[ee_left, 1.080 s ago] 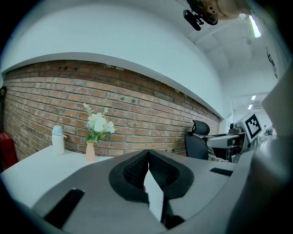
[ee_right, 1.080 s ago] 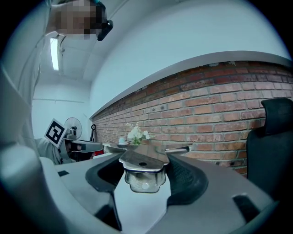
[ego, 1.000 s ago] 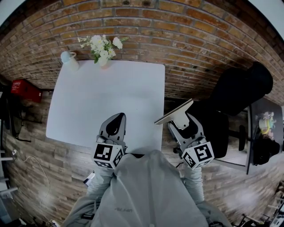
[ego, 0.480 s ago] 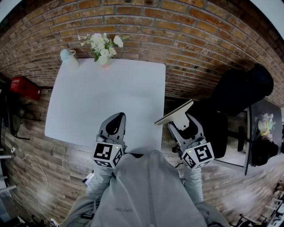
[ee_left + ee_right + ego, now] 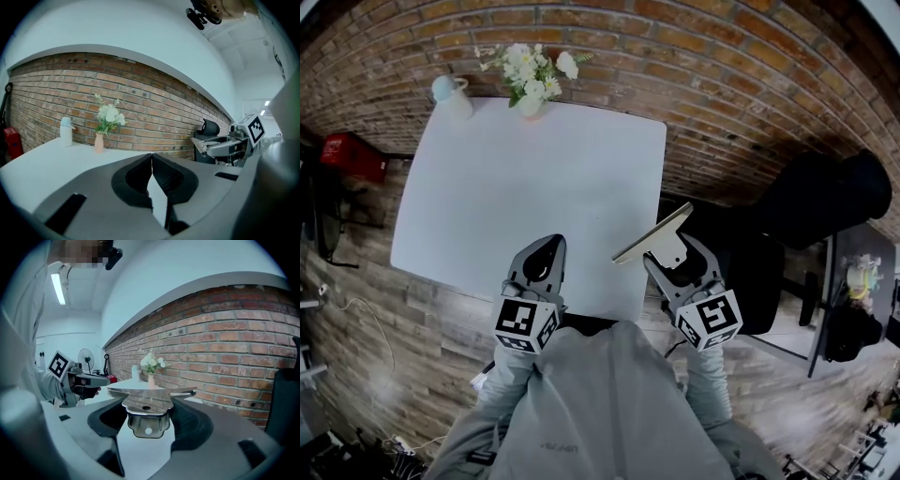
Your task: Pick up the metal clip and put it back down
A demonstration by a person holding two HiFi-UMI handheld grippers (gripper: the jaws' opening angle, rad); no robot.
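The right gripper (image 5: pixel 148 416) is clamped on the metal clip (image 5: pixel 147 405). Its 2 jaws press the narrow tab end, and the wide flat bar sticks out past the fingertips. How far the tab runs down between the pads is hidden. From the head view the clip is held in the air at the near right corner of the white table (image 5: pixel 487 206); its height above the top cannot be judged. The left gripper (image 5: pixel 151 161) is over the table's near edge, jaws closed together with nothing between them. At the far edge, by the brick wall (image 5: pixel 722 84), stand a vase of white flowers (image 5: pixel 532 82) and a white bottle (image 5: pixel 450 94). A black chair (image 5: pixel 825 197) is right of the table. A red thing (image 5: pixel 352 155) at the left is too small to identify.
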